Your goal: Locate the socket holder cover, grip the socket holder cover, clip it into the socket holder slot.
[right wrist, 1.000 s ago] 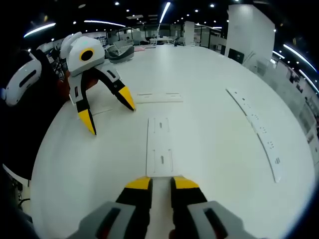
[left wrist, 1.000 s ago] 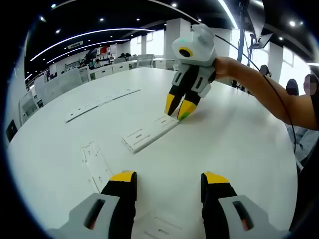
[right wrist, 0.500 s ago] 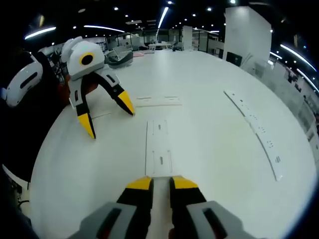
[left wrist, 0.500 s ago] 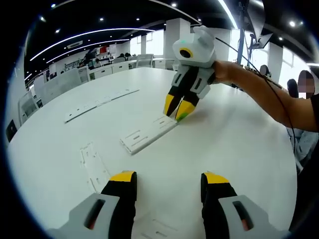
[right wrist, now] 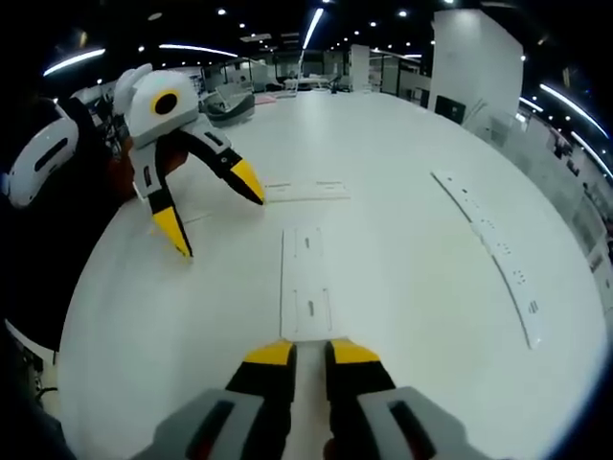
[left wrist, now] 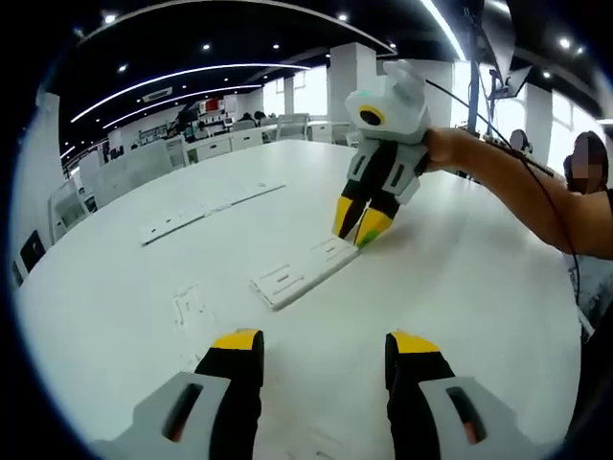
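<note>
Socket holder cover, a flat white rectangular plastic strip [right wrist: 306, 287], is seen lying on the smooth white table [right wrist: 402, 172], its near end clamped between the closed yellow-tipped jaws of the right gripper [right wrist: 308, 353]. The left gripper [right wrist: 213, 206] is held just above the table, jaws spread wide apart. Three more white slotted strips are counted: one short flat strip [right wrist: 305, 192] beyond the cover, one small flat plate [left wrist: 194, 309] nearby, one long curved strip [right wrist: 490, 251] farther off.
</note>
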Demonstrator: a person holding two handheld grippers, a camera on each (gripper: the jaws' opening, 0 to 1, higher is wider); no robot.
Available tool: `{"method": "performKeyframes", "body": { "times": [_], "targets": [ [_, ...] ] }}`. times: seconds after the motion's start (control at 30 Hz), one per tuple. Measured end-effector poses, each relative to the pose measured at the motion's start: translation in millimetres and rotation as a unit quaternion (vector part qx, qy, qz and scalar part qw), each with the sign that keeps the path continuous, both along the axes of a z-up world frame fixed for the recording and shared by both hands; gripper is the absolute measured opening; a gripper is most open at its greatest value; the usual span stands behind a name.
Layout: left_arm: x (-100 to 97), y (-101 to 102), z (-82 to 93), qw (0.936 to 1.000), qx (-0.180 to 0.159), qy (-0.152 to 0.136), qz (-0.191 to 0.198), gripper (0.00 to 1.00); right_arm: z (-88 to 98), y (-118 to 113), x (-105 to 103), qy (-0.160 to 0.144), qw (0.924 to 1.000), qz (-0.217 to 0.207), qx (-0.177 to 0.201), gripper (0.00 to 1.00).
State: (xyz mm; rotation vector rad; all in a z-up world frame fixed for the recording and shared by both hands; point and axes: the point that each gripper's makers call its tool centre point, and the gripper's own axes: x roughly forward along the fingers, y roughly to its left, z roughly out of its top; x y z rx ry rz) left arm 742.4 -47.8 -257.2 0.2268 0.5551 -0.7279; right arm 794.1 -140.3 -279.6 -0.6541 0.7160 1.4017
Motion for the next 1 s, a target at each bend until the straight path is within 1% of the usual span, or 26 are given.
{"method": "performKeyframes", "body": {
  "times": [0.2,0.37,0.4,0.43,0.47,0.53,0.7,0.87,0.93,0.97,1.0],
  "targets": [
    [0.3,-0.7,2.8,1.0,-0.003,-0.005,0.001,0.51,-0.6,0.2,0.4,0.001,1.0,0.001,-0.002,0.14],
    [0.0,-1.5,1.9,1.0,-0.003,-0.003,-0.001,0.51,-0.7,1.2,1.1,0.0,0.9999,0.007,-0.009,0.14],
    [0.0,-1.5,1.8,1.0,-0.003,-0.003,-0.001,0.51,-0.3,6.2,2.3,-0.003,0.9999,0.012,0.005,0.13],
    [0.1,-1.5,1.8,1.0,-0.003,-0.004,-0.001,0.51,0.4,2.6,0.7,0.004,0.9998,0.014,-0.014,0.12],
    [0.2,-1.2,1.9,1.0,-0.004,-0.004,-0.001,0.51,2.0,5.6,3.7,-0.008,0.9998,0.018,-0.003,0.11],
    [0.5,-0.4,2.2,1.0,-0.004,-0.005,0.0,0.51,0.8,5.8,3.5,-0.003,0.9999,0.016,-0.002,0.11],
    [-0.5,-0.5,1.5,1.0,-0.003,-0.003,0.0,0.51,1.7,4.0,5.3,-0.003,0.9999,0.014,-0.003,0.11],
    [-1.6,-1.2,3.8,1.0,-0.007,-0.006,-0.001,0.51,1.5,4.2,2.6,0.001,1.0,-0.003,-0.002,0.09],
    [-1.7,-0.5,5.2,0.9999,-0.008,-0.009,0.0,0.51,1.1,3.3,1.7,0.004,0.9998,-0.019,-0.009,0.09],
    [-1.7,-0.2,6.3,0.9999,-0.01,-0.01,0.001,0.51,0.8,3.5,0.6,0.0,0.9996,-0.024,-0.012,0.09],
    [-2.1,-0.4,6.8,0.9999,-0.011,-0.011,0.002,0.51,0.7,2.3,0.9,-0.002,0.9992,-0.038,-0.014,0.09]
  ]
}}
